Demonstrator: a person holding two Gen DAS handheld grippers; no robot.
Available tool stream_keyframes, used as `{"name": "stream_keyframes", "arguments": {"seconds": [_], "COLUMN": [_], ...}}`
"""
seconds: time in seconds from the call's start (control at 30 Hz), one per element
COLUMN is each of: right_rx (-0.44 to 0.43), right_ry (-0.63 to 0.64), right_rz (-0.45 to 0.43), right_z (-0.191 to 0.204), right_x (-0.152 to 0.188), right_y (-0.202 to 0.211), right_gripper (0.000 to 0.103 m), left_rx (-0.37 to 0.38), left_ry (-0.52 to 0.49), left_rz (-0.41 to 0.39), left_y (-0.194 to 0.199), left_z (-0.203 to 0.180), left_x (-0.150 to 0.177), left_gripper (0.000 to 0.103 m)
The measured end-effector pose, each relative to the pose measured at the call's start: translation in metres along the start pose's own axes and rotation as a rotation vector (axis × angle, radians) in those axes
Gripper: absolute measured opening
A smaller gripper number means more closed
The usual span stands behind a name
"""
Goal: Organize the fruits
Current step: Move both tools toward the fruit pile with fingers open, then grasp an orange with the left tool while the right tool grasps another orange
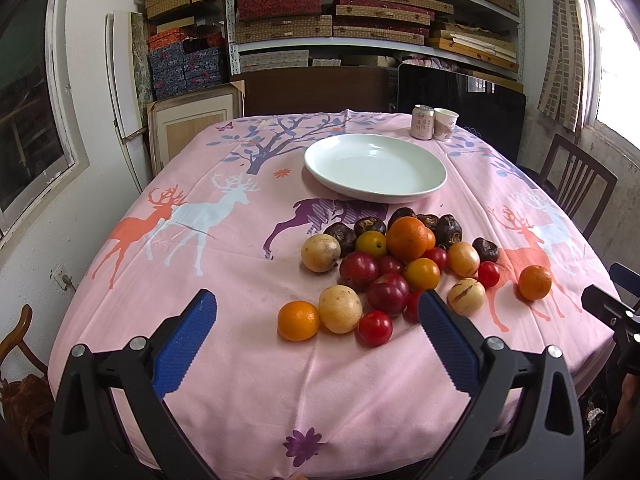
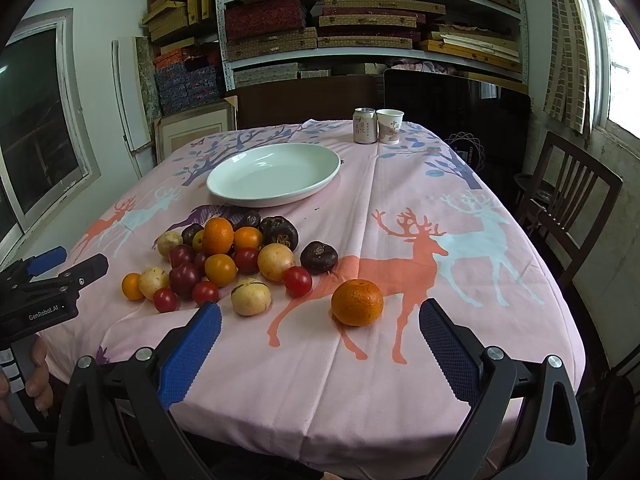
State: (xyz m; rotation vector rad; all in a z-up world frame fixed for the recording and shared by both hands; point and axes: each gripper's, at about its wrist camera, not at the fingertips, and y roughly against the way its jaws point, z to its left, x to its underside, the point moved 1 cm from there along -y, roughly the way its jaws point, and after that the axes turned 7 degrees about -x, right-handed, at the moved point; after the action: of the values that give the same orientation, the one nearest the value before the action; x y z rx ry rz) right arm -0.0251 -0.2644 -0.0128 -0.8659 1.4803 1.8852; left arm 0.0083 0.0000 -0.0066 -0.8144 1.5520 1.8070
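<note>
A pile of fruit (image 1: 394, 264) lies on the pink deer tablecloth: oranges, red and yellow tomatoes, pale yellow round fruits and dark brown ones. Behind it sits an empty white plate (image 1: 320, 160), also seen as the white plate (image 2: 224, 184) in the right wrist view. One orange (image 2: 357, 302) lies apart from the pile (image 2: 224, 260), just ahead of my right gripper (image 2: 320, 326), which is open and empty. My left gripper (image 1: 318, 314) is open too, hovering near the front of the pile by a small orange (image 1: 298, 320).
A drink can (image 2: 365, 125) and a paper cup (image 2: 389, 125) stand at the table's far edge. A wooden chair (image 2: 568, 208) is at the right, shelves of boxes (image 2: 360, 20) behind. The left gripper's body (image 2: 44, 292) and a hand show at the right wrist view's left edge.
</note>
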Motion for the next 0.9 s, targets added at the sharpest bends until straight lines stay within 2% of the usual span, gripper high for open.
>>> {"name": "stream_keyframes", "arguments": {"seconds": [0.2,0.3,0.53,0.6,0.67,0.73,0.8,0.87,0.9], "right_rx": [0.002,0.012,0.036,0.033,0.030,0.028,0.030,0.031,0.032], "right_ry": [0.002,0.014,-0.036,-0.053,-0.049,-0.031,-0.017,-0.018,-0.021], "right_rz": [0.000,0.008,0.091,0.109,0.115,0.115,0.120,0.128,0.132], "right_z": [0.000,-0.001,-0.027,-0.031,-0.030,-0.026,-0.024,-0.024,-0.025], "right_x": [0.000,0.003,0.019,0.021,0.021,0.022,0.023,0.023,0.023], "right_y": [0.000,-0.003,-0.026,-0.031,-0.034,-0.034,-0.035,-0.037,-0.038], "right_gripper": [0.099,0.099,0.099,0.099,0.099,0.099,0.099,0.099,0.099], "left_rx": [-0.003,-0.032,-0.055,-0.026,0.026,0.029,0.028,0.043,0.064], "left_ry": [0.000,-0.015,0.002,0.019,0.033,0.002,-0.047,-0.083,-0.089], "left_rz": [0.000,0.013,0.157,0.181,0.164,0.147,0.146,0.172,0.181], "left_y": [0.000,-0.008,-0.062,-0.075,-0.082,-0.086,-0.090,-0.097,-0.100], "left_z": [0.000,0.005,0.049,0.055,0.055,0.048,0.038,0.030,0.028], "left_x": [0.000,0.003,0.031,0.035,0.036,0.036,0.038,0.041,0.042], "left_gripper": [0.099,0.099,0.099,0.099,0.099,0.099,0.094,0.071,0.068]}}
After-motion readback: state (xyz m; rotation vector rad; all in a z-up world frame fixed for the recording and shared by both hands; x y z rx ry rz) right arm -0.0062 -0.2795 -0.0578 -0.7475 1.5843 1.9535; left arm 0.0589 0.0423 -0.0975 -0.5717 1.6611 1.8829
